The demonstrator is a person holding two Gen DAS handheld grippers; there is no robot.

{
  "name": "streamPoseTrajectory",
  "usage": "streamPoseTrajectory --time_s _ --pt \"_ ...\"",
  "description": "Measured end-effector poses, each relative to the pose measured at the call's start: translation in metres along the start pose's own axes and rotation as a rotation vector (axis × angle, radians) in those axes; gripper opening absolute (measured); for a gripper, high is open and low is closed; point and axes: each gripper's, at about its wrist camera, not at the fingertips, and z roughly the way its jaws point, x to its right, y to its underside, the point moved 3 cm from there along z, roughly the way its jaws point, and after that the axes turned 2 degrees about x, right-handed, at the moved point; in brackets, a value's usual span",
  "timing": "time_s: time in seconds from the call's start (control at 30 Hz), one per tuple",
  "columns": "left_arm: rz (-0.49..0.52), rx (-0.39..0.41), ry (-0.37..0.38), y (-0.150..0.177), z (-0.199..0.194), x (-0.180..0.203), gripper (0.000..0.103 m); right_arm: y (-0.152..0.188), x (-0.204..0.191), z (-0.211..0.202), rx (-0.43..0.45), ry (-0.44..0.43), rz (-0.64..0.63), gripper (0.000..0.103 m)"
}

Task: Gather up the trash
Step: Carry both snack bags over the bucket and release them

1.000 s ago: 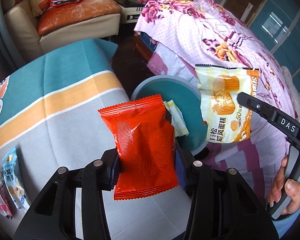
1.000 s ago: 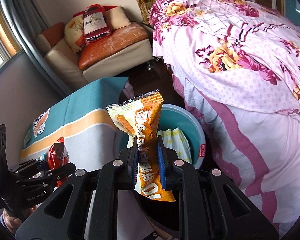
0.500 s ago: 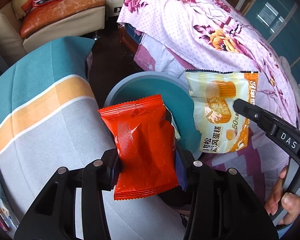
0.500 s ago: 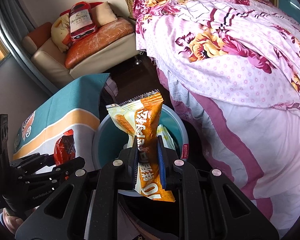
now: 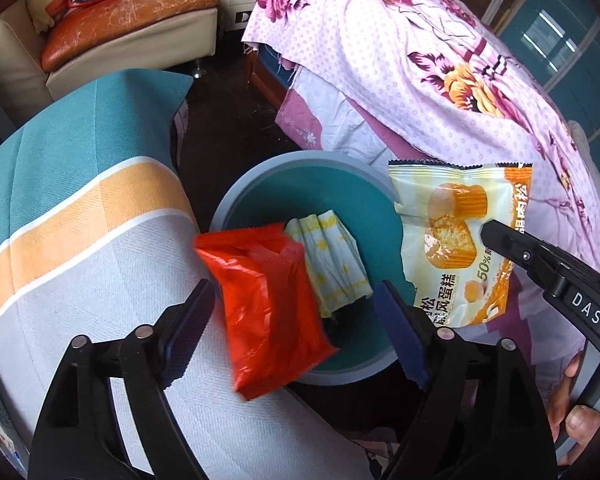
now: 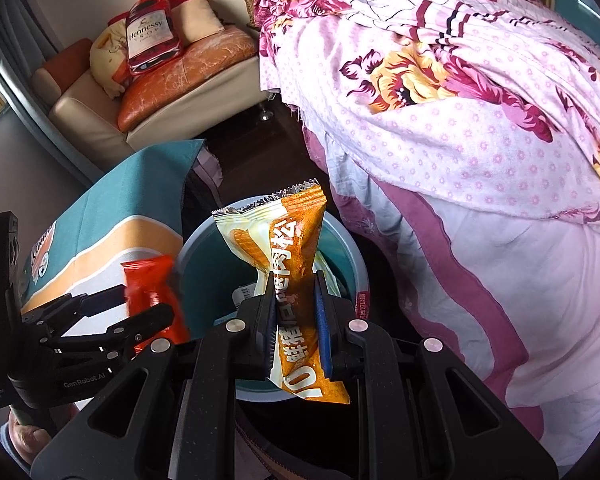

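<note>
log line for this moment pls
left claw open | red packet released, blurred, at teal bin rim | right claw shut on cake wrapper over bin

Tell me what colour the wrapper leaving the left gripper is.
Plain red-orange, no print visible on the wrapper; the left wrist view shows it best, between the open left gripper fingers.

Black plastic tongs [image 5: 296, 312], blue ribbed pads [image 5: 400, 336], silver screws, "DAS" lettering.
</note>
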Motion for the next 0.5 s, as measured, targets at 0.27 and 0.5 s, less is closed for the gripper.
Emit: streamPoseTrajectory --time_s 0.27,0.5 --pt "-0.031 -0.017 -0.007 0.007 0.0 -0.014 0.088 -0.001 -0.007 0.008 -0.017 0.004 -0.016 0.016" --pt "-0.05 -0.028 -0.002 0.015 -0.002 -0.023 0.089 0.002 -0.012 0.016 -0.043 0.014 -0.022 0.016"
